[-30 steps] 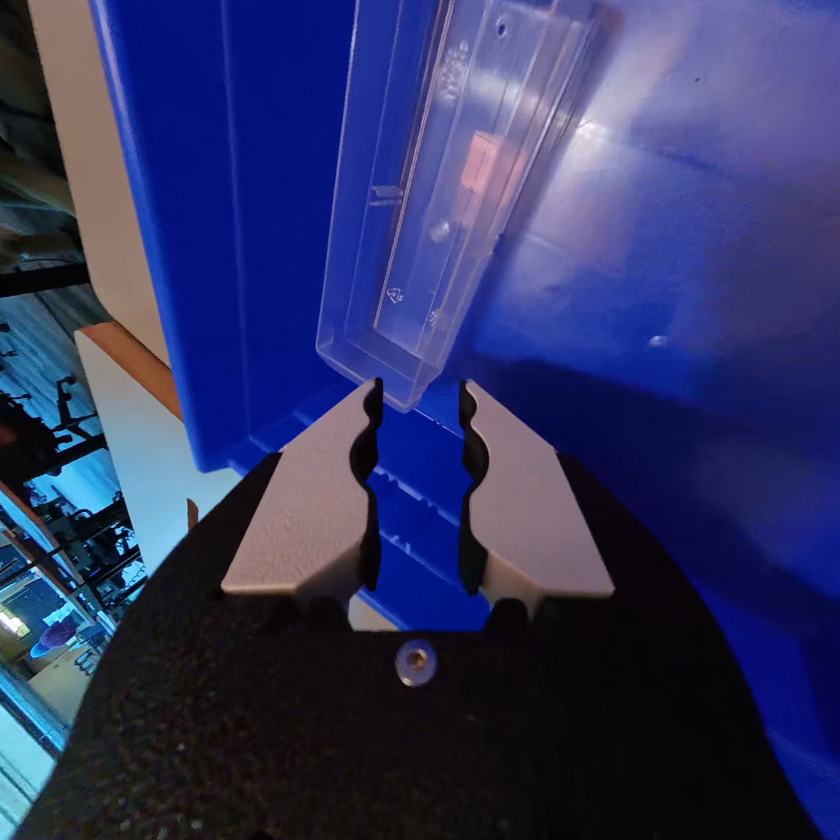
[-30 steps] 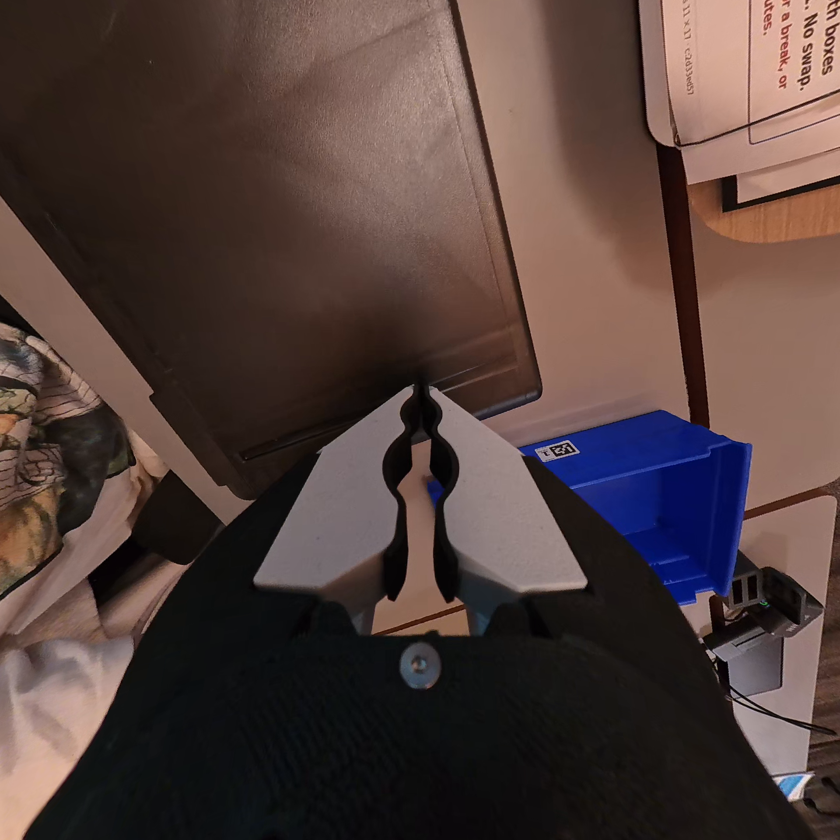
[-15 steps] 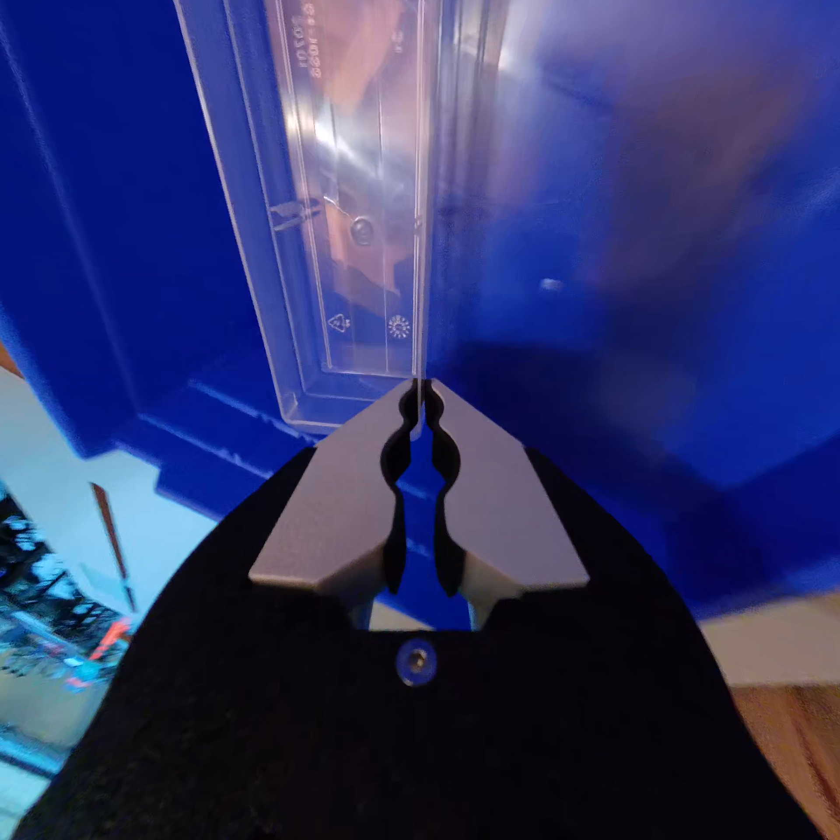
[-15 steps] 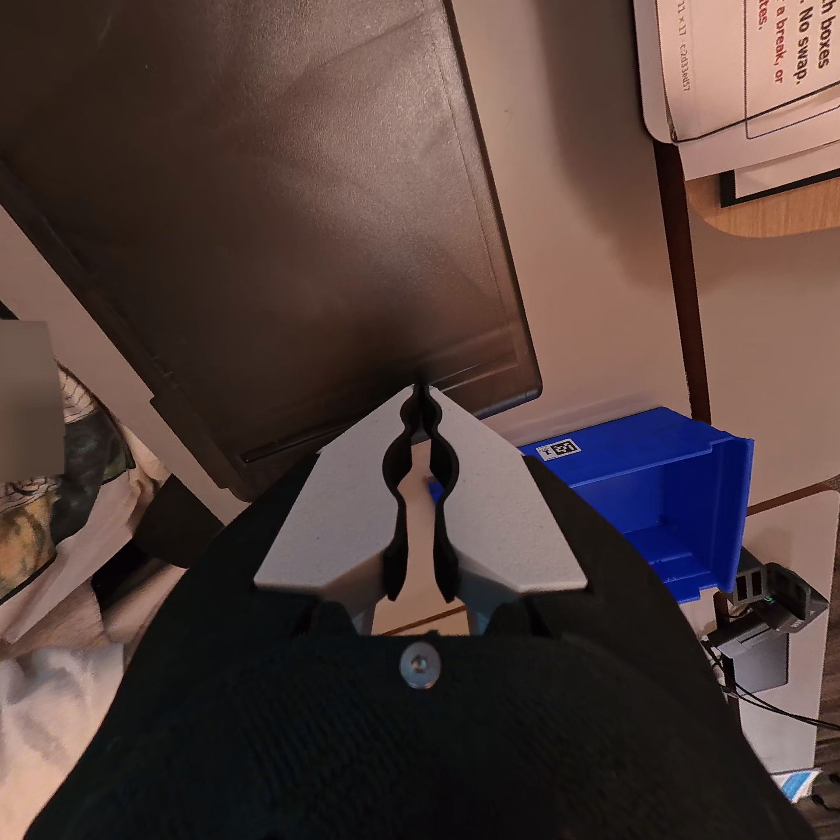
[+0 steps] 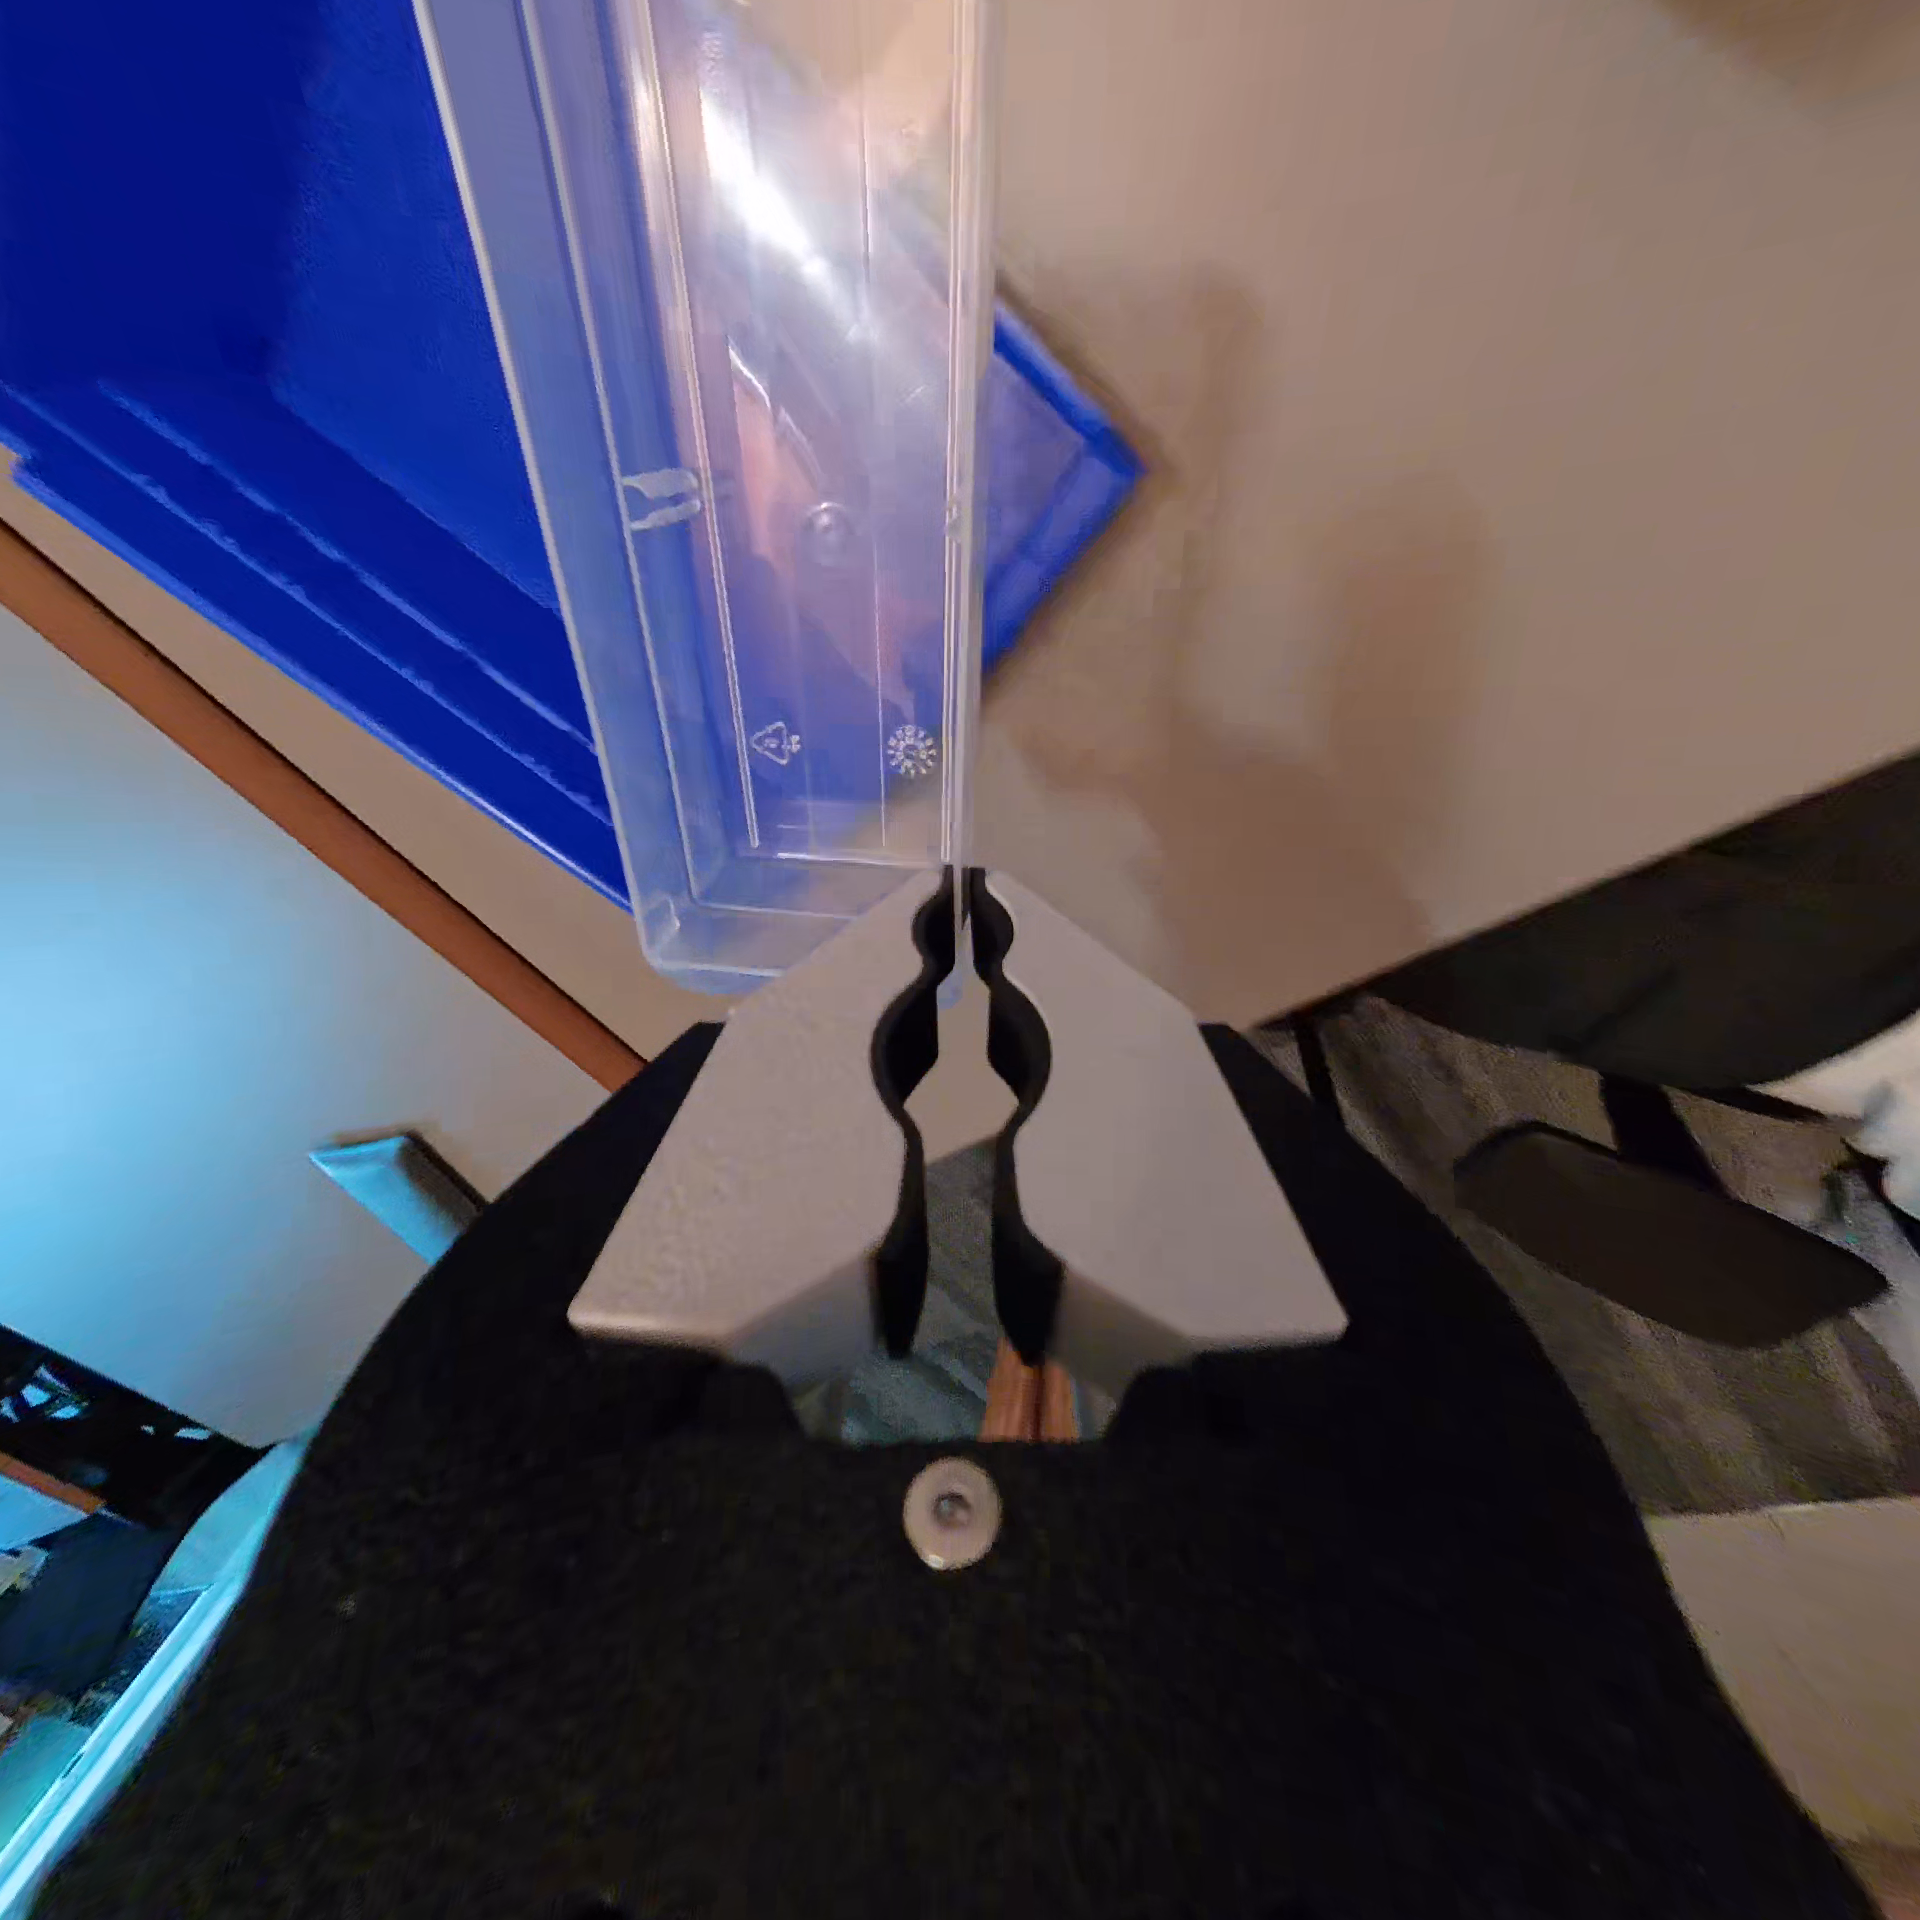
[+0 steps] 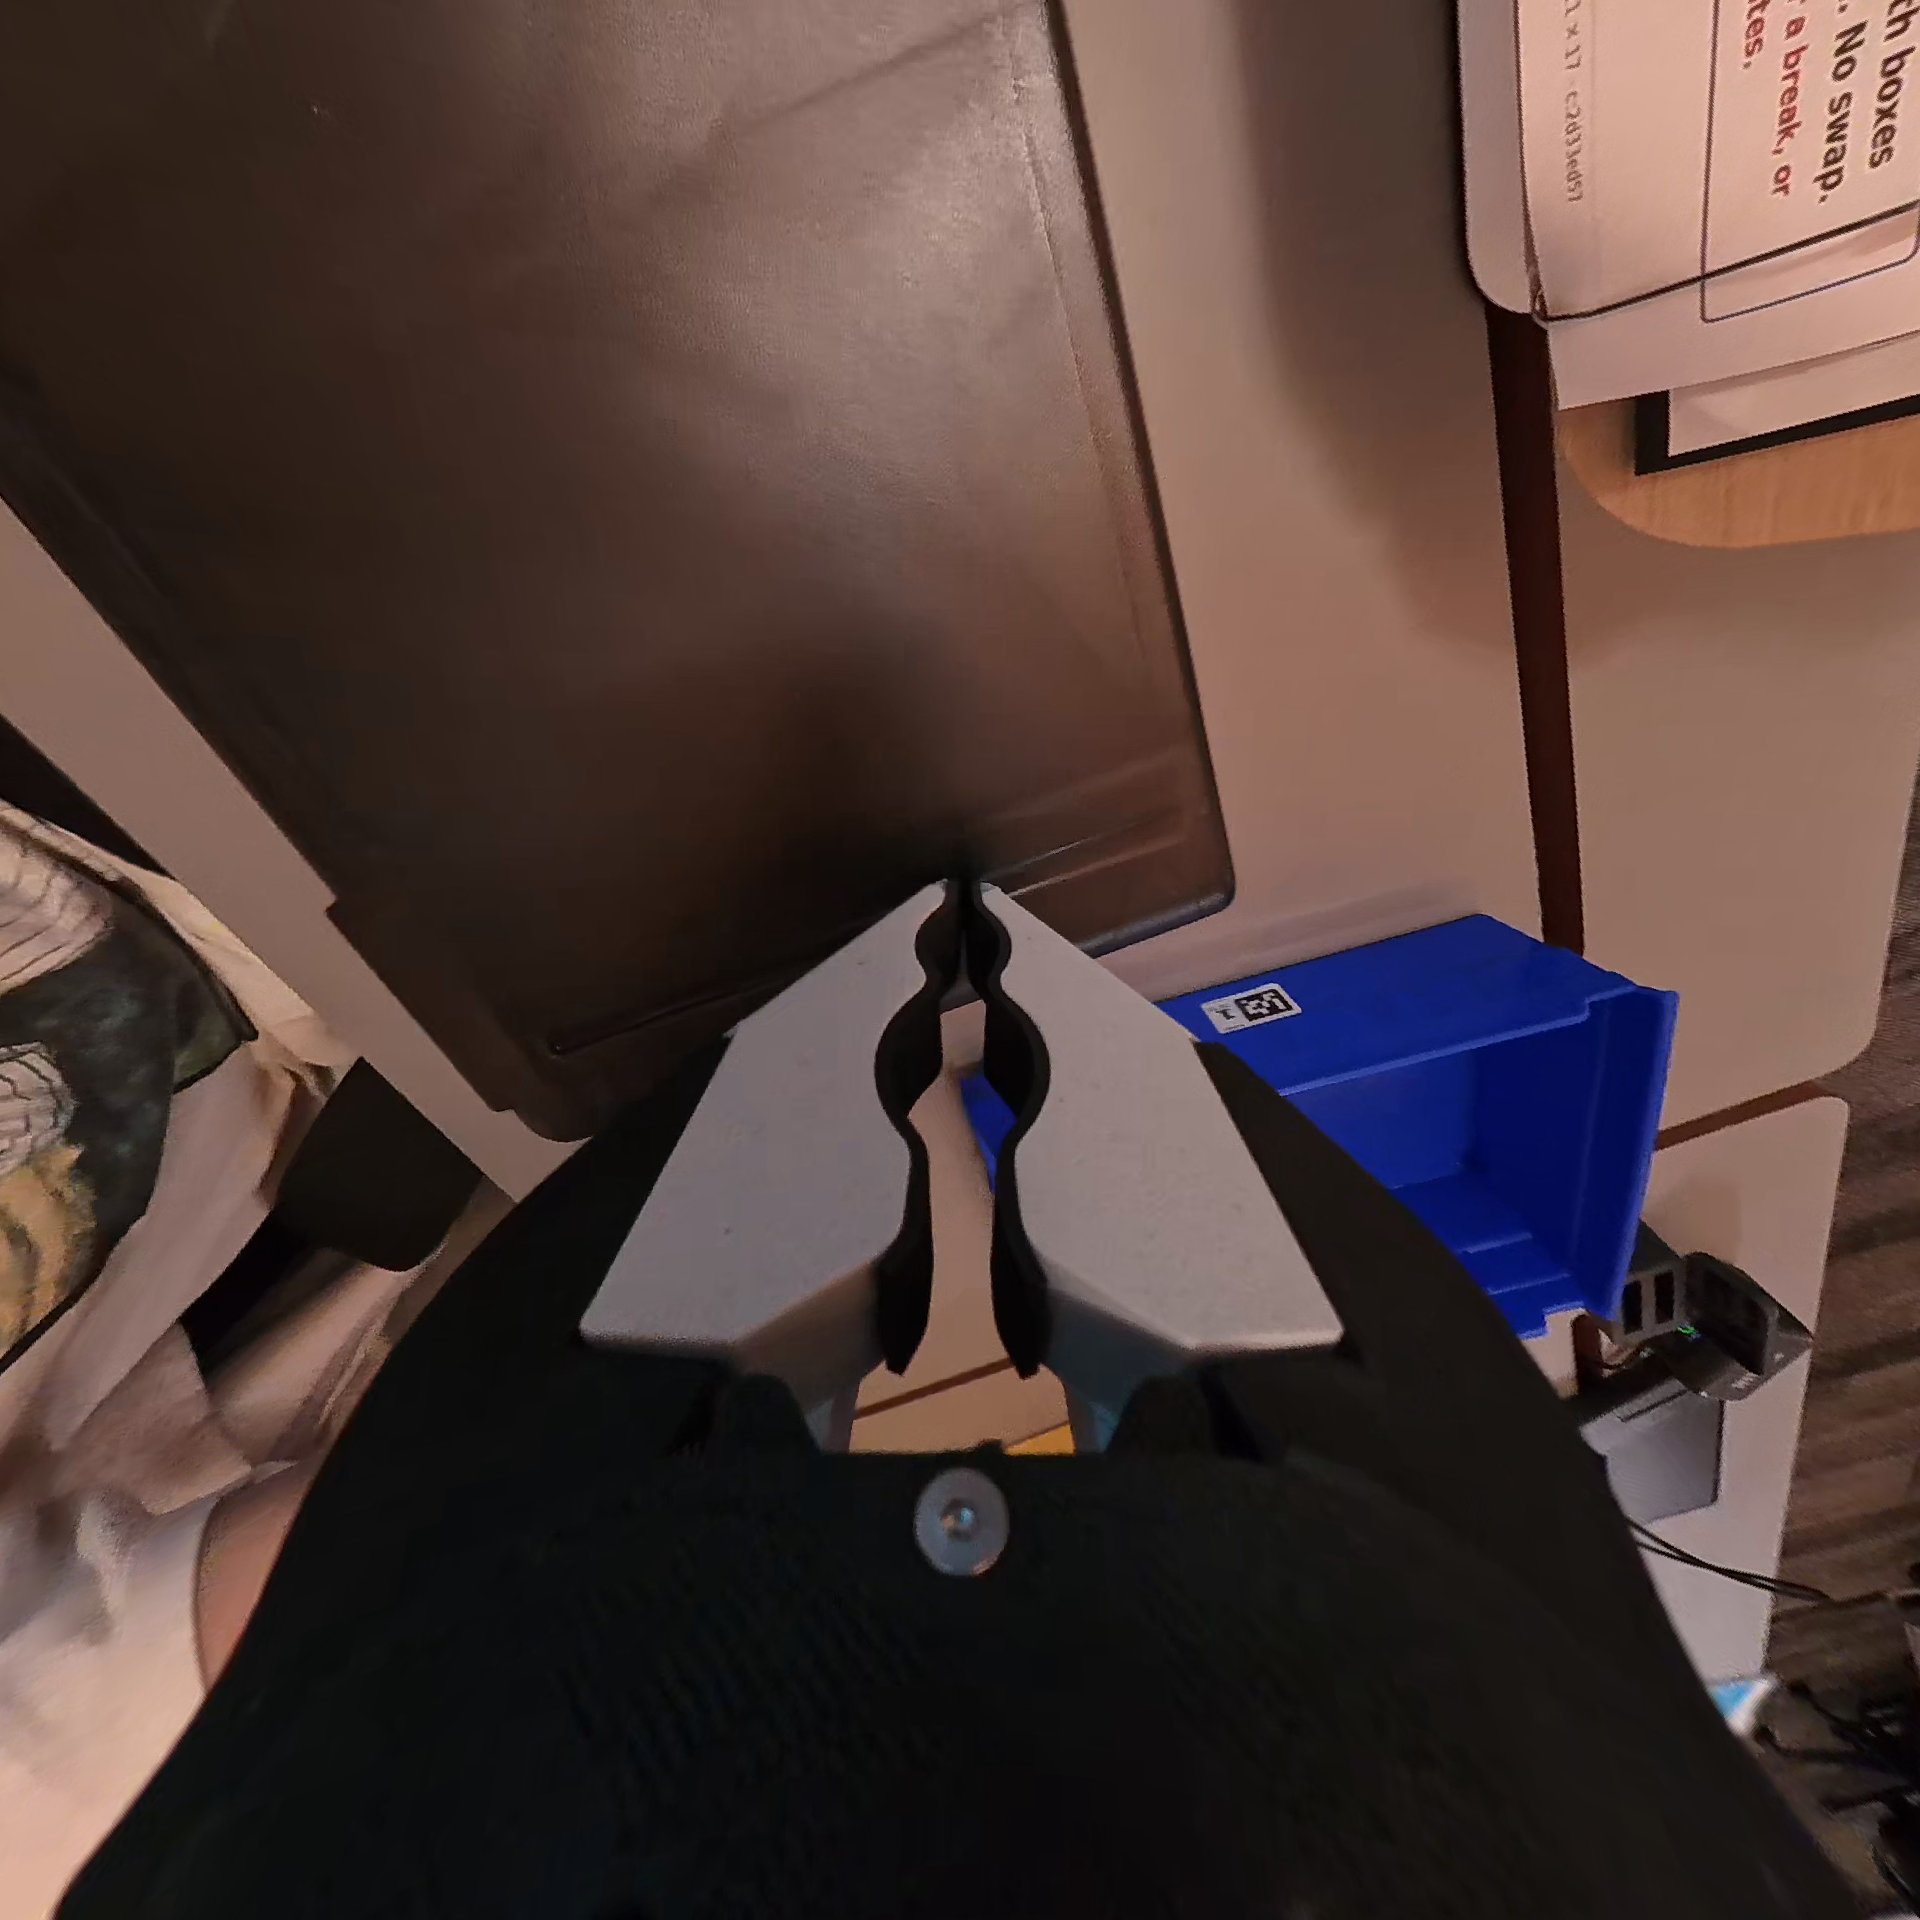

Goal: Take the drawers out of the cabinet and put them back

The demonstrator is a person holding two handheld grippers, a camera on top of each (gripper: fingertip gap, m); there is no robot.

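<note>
In the left wrist view my left gripper (image 5: 958,894) is shut on the thin side wall of a clear plastic drawer (image 5: 790,416). It holds the drawer up, reaching away from me over a blue bin (image 5: 260,312) and the pale table (image 5: 1455,312). In the right wrist view my right gripper (image 6: 961,899) is shut, with its tips on the lower edge of the dark brown cabinet (image 6: 623,468), which fills the upper left of that view. The cabinet's drawer openings are hidden.
The blue bin (image 6: 1455,1091) lies open on the table, right of the cabinet. A small black device (image 6: 1704,1340) with cables sits by its corner. Printed sheets (image 6: 1714,156) lie at the top right. A person's patterned clothing (image 6: 83,1091) is at the left. A dark chair (image 5: 1662,1226) stands below the table edge.
My left gripper went from open at the drawer's end to shut on its side wall, then carried it up and out of the blue bin. The right gripper and the cabinet have stayed still.
</note>
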